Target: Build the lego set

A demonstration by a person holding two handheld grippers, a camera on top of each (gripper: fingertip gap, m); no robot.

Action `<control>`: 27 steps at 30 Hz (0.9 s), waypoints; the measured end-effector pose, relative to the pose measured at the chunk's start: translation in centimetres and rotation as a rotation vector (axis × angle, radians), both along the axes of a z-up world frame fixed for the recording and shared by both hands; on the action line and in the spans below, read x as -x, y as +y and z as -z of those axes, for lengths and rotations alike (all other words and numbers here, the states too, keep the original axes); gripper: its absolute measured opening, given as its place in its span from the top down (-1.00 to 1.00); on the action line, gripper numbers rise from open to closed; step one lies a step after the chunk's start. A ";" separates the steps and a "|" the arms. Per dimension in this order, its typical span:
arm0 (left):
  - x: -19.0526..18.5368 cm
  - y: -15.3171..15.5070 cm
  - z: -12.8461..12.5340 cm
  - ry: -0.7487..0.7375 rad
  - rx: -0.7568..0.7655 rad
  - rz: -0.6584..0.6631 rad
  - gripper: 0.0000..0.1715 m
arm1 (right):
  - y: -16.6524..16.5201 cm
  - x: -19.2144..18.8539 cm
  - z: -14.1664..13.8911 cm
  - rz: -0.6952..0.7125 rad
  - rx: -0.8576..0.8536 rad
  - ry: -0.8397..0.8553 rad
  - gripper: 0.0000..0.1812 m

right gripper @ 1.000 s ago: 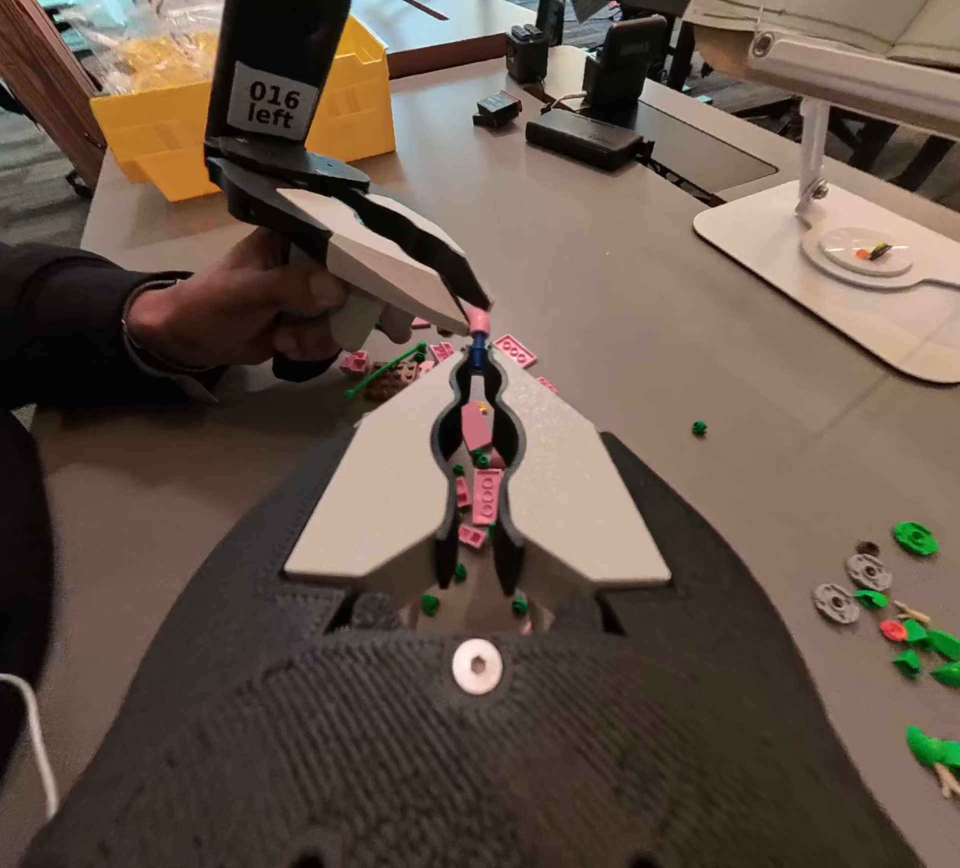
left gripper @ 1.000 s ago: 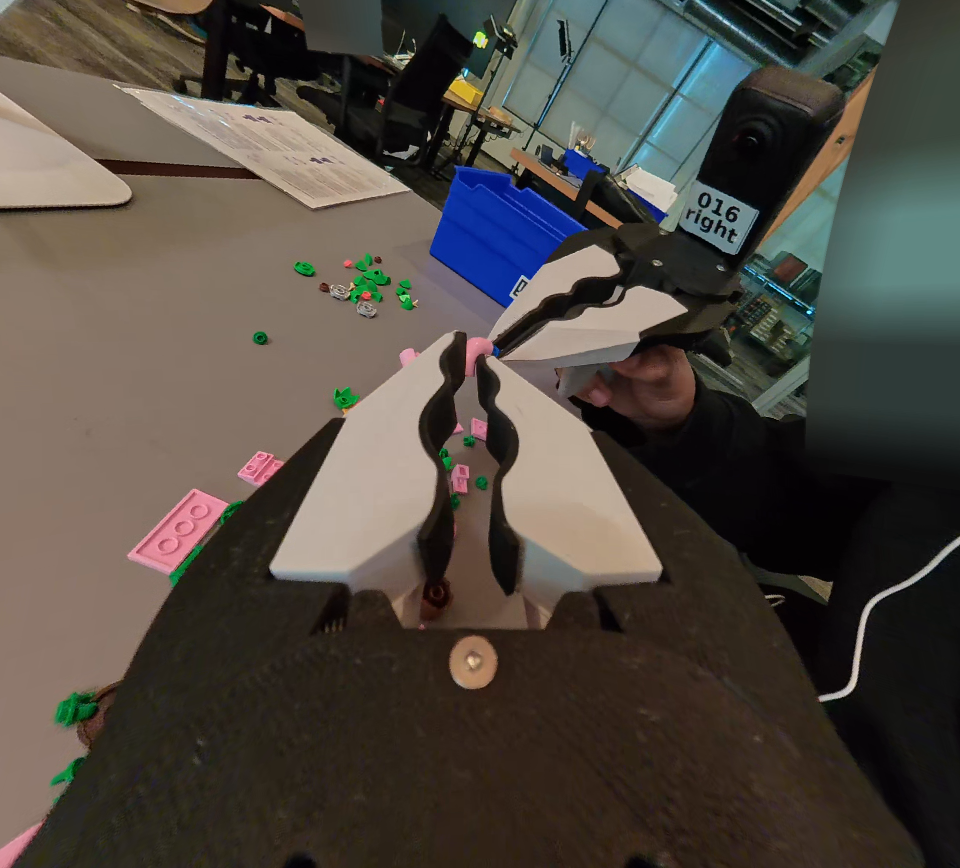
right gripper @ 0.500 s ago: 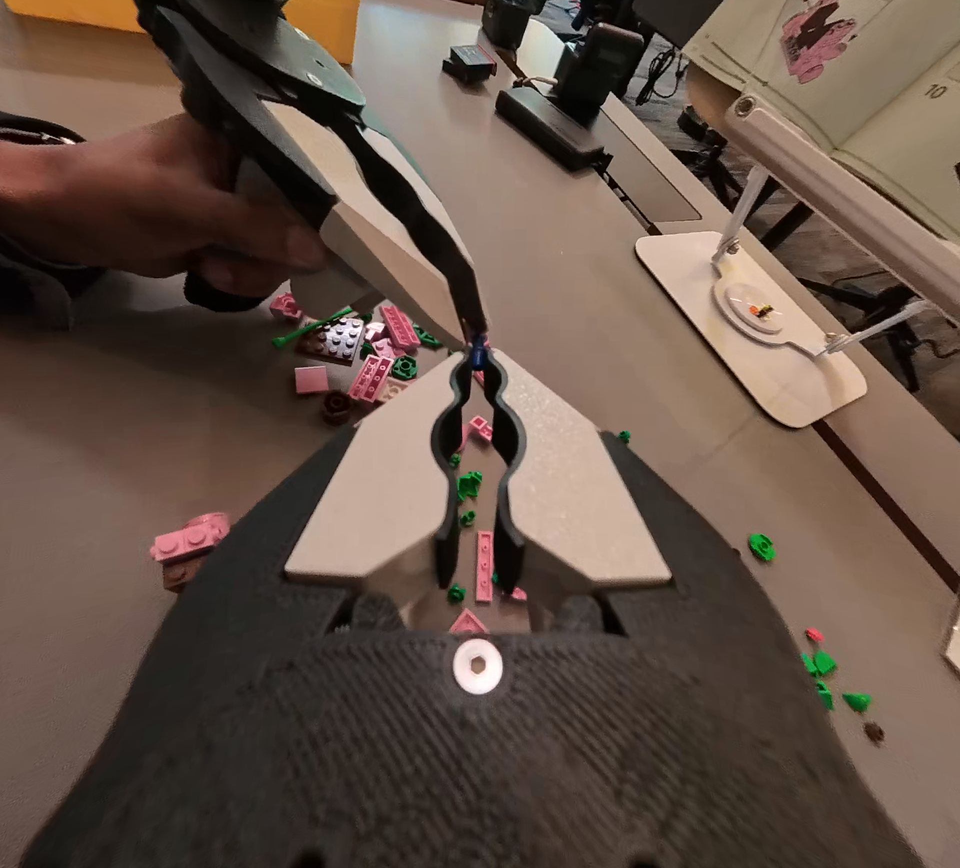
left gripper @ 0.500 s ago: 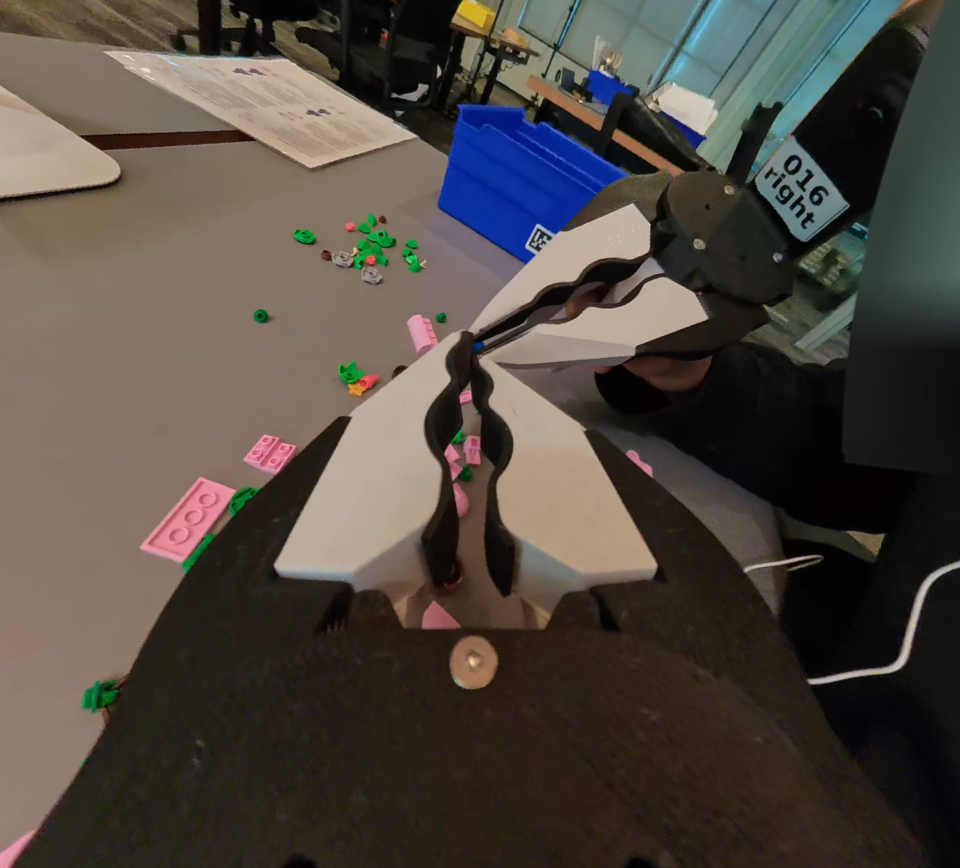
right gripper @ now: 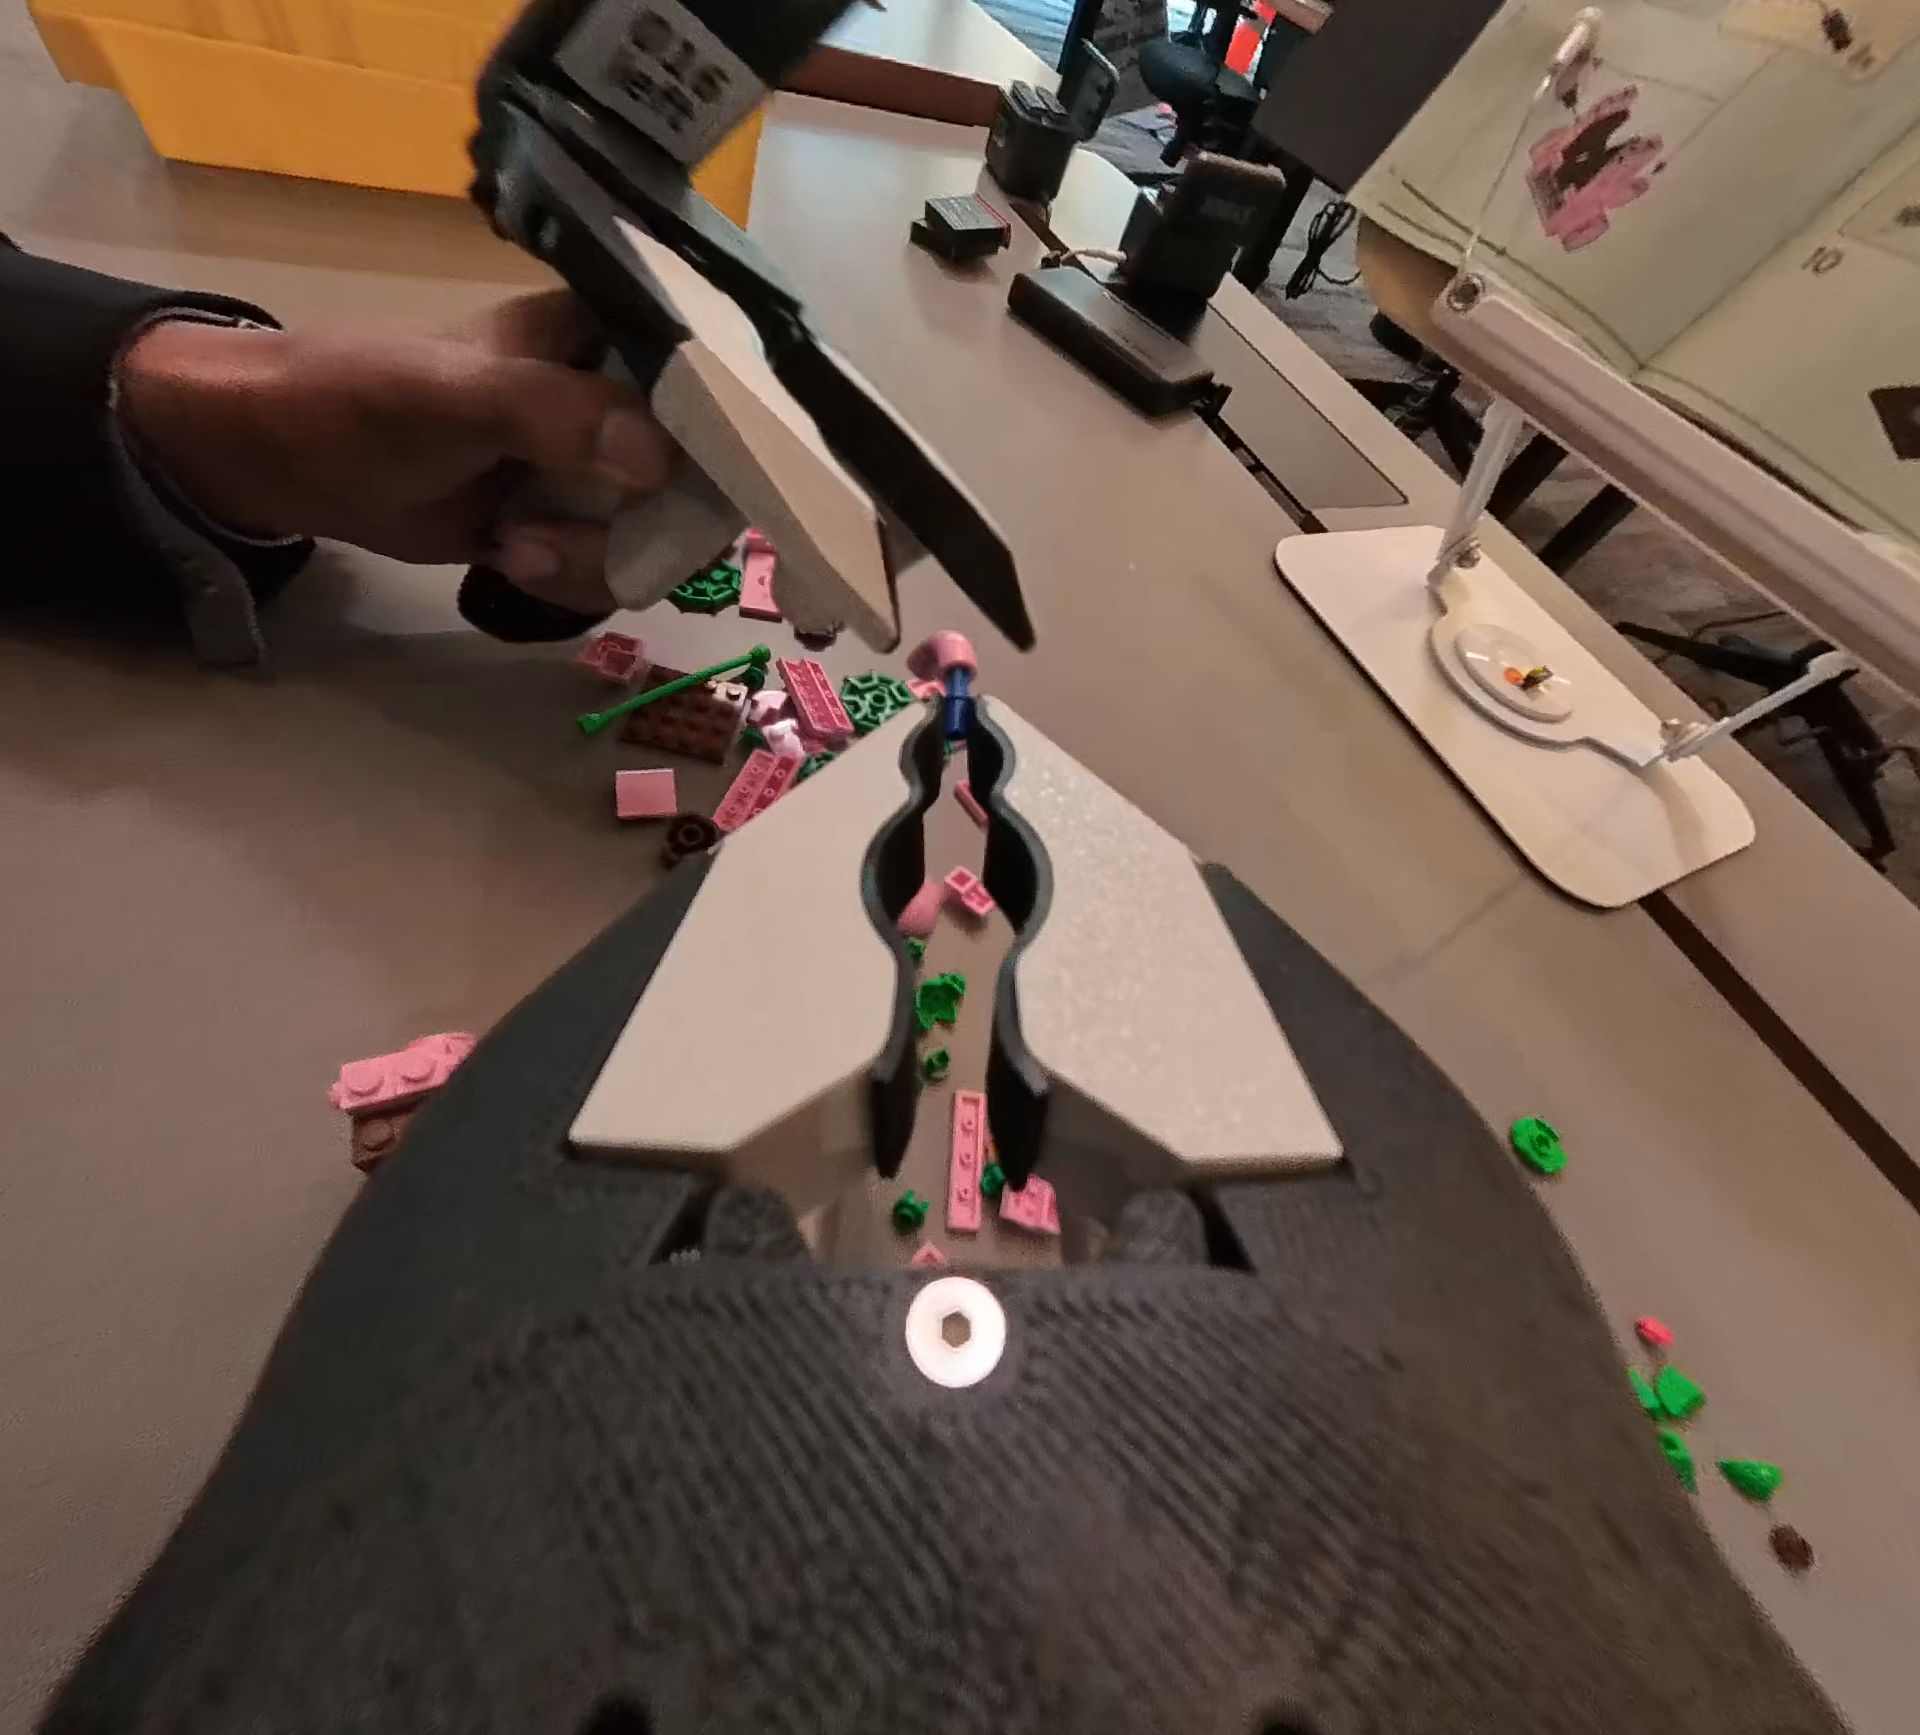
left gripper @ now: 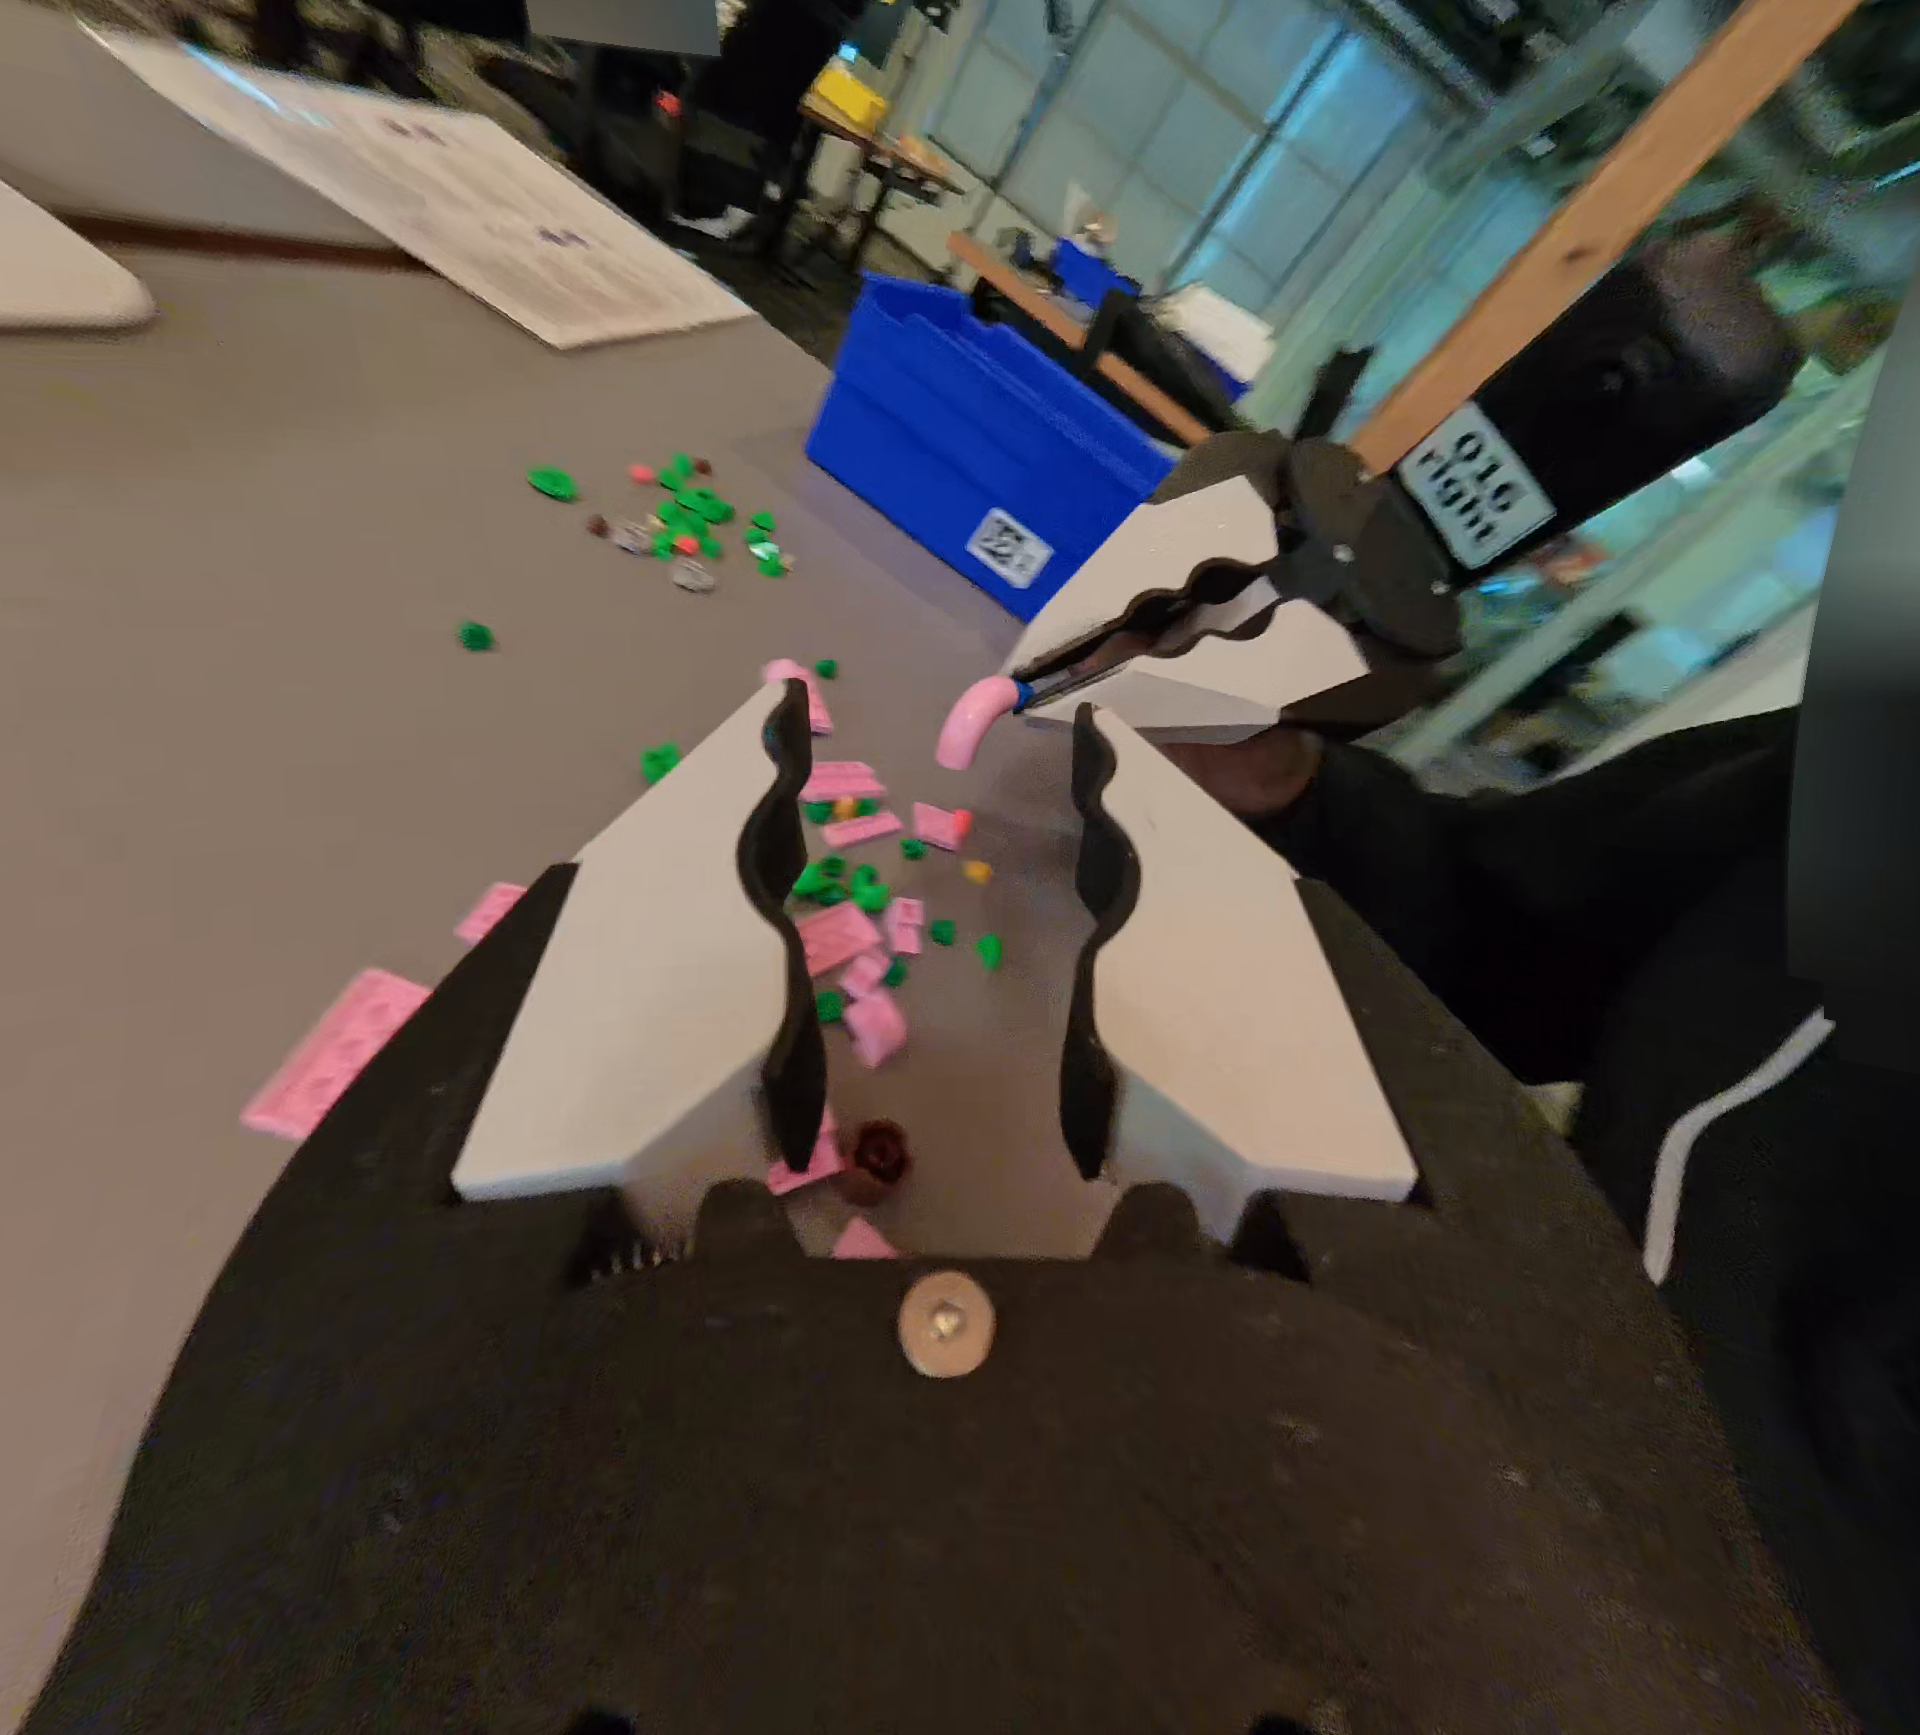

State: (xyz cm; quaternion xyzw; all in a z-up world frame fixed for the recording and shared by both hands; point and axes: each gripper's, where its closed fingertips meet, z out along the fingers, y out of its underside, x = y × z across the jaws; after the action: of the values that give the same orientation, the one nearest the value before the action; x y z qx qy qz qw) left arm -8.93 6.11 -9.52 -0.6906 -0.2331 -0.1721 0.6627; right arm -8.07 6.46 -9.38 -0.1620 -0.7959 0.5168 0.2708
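My right gripper (right gripper: 956, 717) is shut on a small blue pin (right gripper: 956, 711) that carries a pink curved piece (right gripper: 943, 651) on its far end. The same pink piece (left gripper: 968, 724) hangs from the right gripper's tips (left gripper: 1023, 696) in the left wrist view. My left gripper (left gripper: 935, 719) is open and empty, its jaws spread wide just below the pink piece. It also shows in the right wrist view (right gripper: 951, 631), held by a hand above the pile. Loose pink, green and brown lego pieces (right gripper: 748, 729) lie on the grey table (left gripper: 260, 646).
A blue bin (left gripper: 966, 449) stands at the far table edge, a yellow bin (right gripper: 260, 54) at the back left. A white stand base (right gripper: 1538, 719) holds an instruction booklet (right gripper: 1662, 158). A paper sheet (left gripper: 447, 220) and small green pieces (left gripper: 686, 511) lie farther off. Both grippers' tips are close together, under 4 cm apart.
My left gripper has opened wide and let go of the pink piece. The pink piece now stays on the blue pin in my right gripper, which has drawn slightly away.
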 end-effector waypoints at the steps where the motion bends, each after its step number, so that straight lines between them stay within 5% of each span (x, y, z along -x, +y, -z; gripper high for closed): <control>1: -0.4 0.2 -0.1 -0.060 -0.037 0.043 0.44 | -0.1 -0.1 -0.1 -0.004 -0.006 0.009 0.98; 5: -1.2 0.0 -1.1 -0.223 -0.187 0.163 0.60 | -0.3 -0.3 -0.3 -0.014 -0.001 0.017 0.98; 10: -1.2 0.0 -1.0 -0.243 -0.193 0.176 0.91 | -0.4 -0.6 -0.6 -0.031 0.018 0.021 0.98; 27: -2.6 0.1 -0.1 -0.403 -0.149 0.310 0.94 | -0.5 -1.8 0.3 -0.101 -0.136 0.174 0.98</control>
State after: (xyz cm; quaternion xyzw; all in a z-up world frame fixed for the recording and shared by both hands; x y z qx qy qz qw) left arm -6.29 6.26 -9.42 -0.6191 -0.2387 -0.4222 0.6177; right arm -6.30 5.94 -9.69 -0.0577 -0.8097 0.4868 0.3227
